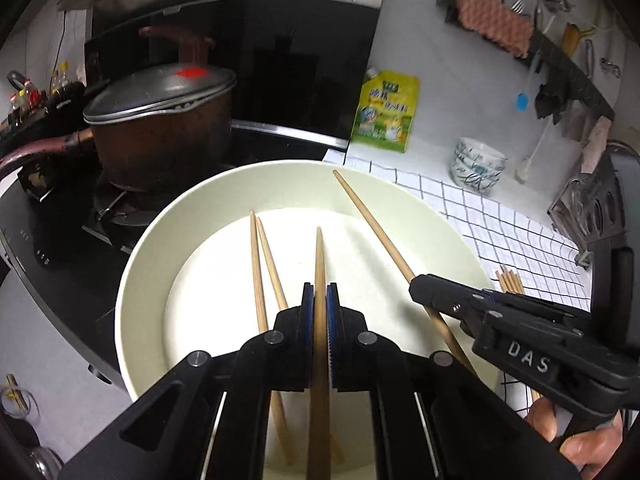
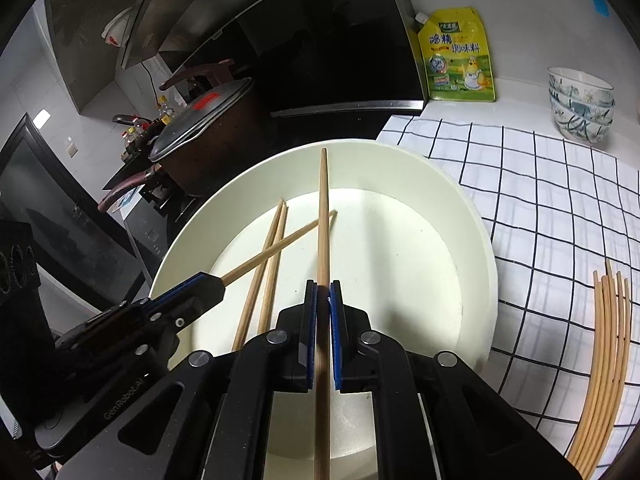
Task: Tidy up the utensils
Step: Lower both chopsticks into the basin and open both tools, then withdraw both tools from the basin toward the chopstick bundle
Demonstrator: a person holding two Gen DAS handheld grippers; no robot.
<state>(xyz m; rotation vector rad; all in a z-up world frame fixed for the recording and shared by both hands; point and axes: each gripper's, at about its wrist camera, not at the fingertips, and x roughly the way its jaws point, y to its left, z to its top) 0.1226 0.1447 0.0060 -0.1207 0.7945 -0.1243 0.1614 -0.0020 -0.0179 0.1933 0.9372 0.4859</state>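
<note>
A cream basin (image 1: 136,288) (image 2: 476,240) sits below both grippers, with two wooden chopsticks (image 1: 256,272) (image 2: 251,300) lying side by side in it. My left gripper (image 1: 319,286) (image 2: 220,280) is shut on a single chopstick (image 1: 319,256) (image 2: 280,242) that points into the basin. My right gripper (image 2: 323,290) (image 1: 414,280) is shut on another chopstick (image 2: 323,208) (image 1: 372,220), whose tip reaches toward the far rim. The two held sticks cross over the basin in the right wrist view. A bundle of several chopsticks (image 2: 608,340) (image 1: 510,280) lies on the checked cloth (image 2: 540,200) to the right.
A lidded brown pot (image 1: 160,120) (image 2: 200,136) stands on the stove left of the basin. A yellow seasoning pouch (image 1: 386,114) (image 2: 458,56) leans on the back wall, with stacked patterned bowls (image 1: 478,164) (image 2: 580,104) to its right. A hand (image 1: 580,440) grips the right tool.
</note>
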